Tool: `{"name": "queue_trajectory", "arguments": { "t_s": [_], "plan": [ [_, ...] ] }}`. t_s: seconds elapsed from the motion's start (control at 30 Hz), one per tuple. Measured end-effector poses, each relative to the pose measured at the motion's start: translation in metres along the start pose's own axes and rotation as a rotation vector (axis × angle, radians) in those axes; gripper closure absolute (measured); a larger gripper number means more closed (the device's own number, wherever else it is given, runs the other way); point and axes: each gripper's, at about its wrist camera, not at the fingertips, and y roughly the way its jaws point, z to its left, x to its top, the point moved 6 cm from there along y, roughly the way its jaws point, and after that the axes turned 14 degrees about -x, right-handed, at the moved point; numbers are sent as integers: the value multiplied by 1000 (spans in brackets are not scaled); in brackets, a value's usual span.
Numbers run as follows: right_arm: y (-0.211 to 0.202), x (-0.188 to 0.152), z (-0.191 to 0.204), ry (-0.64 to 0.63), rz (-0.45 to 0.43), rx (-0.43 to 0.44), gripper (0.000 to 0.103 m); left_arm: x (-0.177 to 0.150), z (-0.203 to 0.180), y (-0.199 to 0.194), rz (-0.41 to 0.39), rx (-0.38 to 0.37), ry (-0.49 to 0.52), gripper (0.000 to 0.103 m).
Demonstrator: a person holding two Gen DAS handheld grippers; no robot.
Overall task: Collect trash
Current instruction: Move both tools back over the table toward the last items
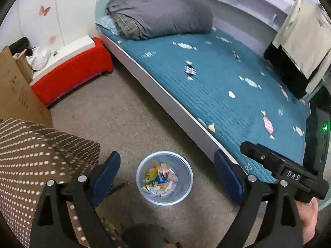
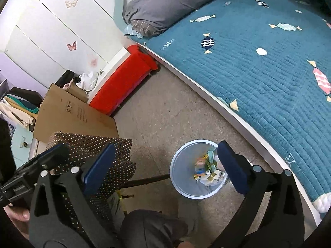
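At the far left of the left wrist view a flattened cardboard box (image 1: 14, 91) leans upright, with a brown dotted cloth (image 1: 37, 155) draped just below it and a red-covered bench (image 1: 72, 72) set against the wall beyond. Moving right, the left hand-held gripper (image 1: 166, 171) hangs over the floor (image 1: 132, 111) with its blue pads (image 1: 105, 173) spread wide and nothing between them; the bin shows directly in the gap below. That trash bin (image 1: 164, 178), a pale round bucket, stands upright on the floor just beside the bed's white edge, its open mouth facing straight up and its long axis vertical. Inside lies a loose heap of coloured wrappers (image 1: 162, 178), too jumbled to tell which way any single piece points. Further right the bed (image 1: 217, 86) runs away from the camera under a teal quilt printed with sweets, a grey folded duvet (image 1: 161, 14) at its far end. At the right edge a hand (image 1: 308, 217) grips the other tool's black body. In the right wrist view the right hand-held gripper (image 2: 165, 165) also stands wide open and empty above the floor, its right pad overlapping the bin's rim (image 2: 180, 165) in the picture; whether it touches cannot be told.
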Motion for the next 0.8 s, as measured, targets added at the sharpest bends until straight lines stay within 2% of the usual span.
{"name": "queue_trajectory", "arguments": {
  "t_s": [0.37,0.6,0.8],
  "plan": [
    [-30,-15,48,-78,-33,-2,6,-14,1,-76,-136,44,6,11],
    [-65,-23,97,-159,-80,28,6,-26,7,-131,-220,77,4,10],
    [-88,-36,142,-229,-101,55,6,-46,28,-177,-289,111,-43,9]
  ]
}}
